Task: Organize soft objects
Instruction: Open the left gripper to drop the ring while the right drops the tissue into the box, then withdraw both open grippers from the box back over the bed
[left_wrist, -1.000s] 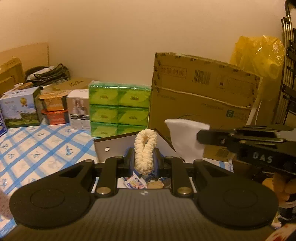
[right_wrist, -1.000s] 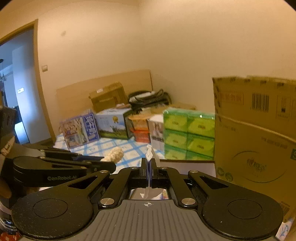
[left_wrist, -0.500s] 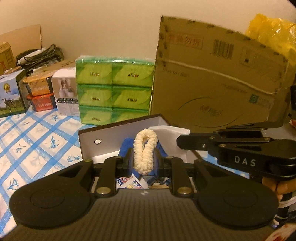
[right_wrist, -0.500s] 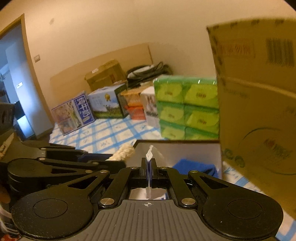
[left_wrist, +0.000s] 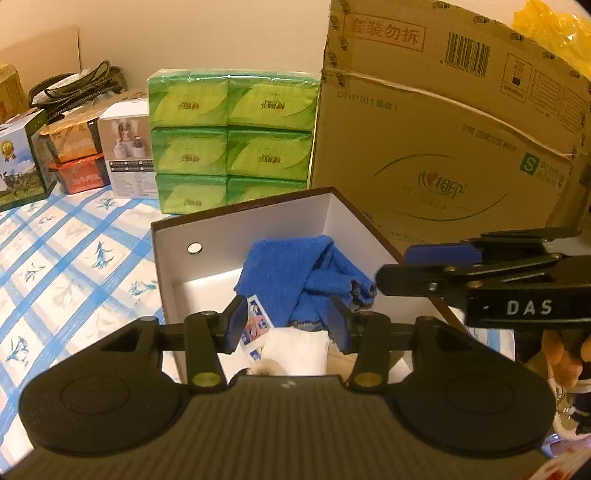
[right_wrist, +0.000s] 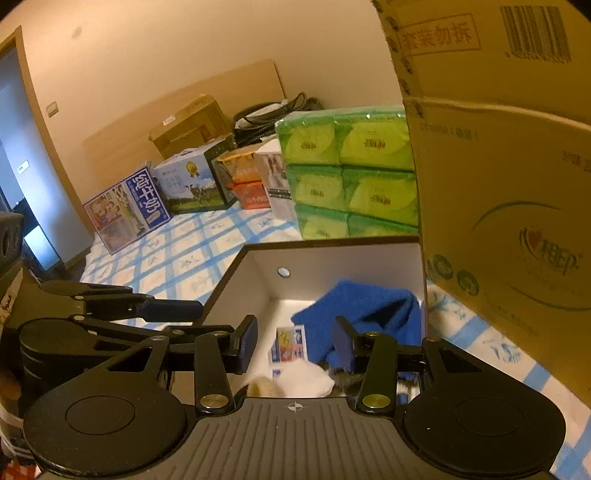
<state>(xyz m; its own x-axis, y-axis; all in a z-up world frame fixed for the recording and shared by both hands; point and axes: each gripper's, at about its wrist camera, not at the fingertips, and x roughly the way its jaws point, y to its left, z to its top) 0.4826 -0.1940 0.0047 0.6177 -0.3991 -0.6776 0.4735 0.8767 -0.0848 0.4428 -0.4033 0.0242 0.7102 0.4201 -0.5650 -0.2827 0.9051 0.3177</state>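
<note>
Soft things lie together in an open box (left_wrist: 258, 218) with white inner walls and a dark rim: a crumpled blue cloth (left_wrist: 306, 269) is heaped toward the far right corner of the box, a white cloth (left_wrist: 299, 349) lies at the near side just below it, and a cream fuzzy piece (right_wrist: 264, 387) shows at the near edge beside the white cloth, mostly hidden by the tool bodies. A small printed packet (right_wrist: 290, 345) rests on the box floor to the left of the blue cloth, touching the white cloth's edge. The left gripper (left_wrist: 286, 325) hangs over the near side of the box with its fingers spread wide and nothing between them; the right gripper (right_wrist: 293, 345) sits likewise over the box, its fingers also spread apart and holding nothing. In the left wrist view the right tool reaches in from the right, its blue-padded tips close to the blue cloth, though whether they touch it cannot be told. The box stands on a surface covered with a blue-and-white checked cloth (left_wrist: 62, 266). Just beyond the box, a stack of green tissue packs (left_wrist: 232, 136) rises at the far left, and a large cardboard carton (left_wrist: 443, 140) stands at the far right, close against the box. Farther left along the wall sit a white product box (left_wrist: 127, 151), orange and red packages (left_wrist: 75, 158) stacked one on the other, and a milk carton box (right_wrist: 192, 184) with a cow picture. A yellow plastic bag (left_wrist: 554, 33) shows behind the carton at the far right.
</note>
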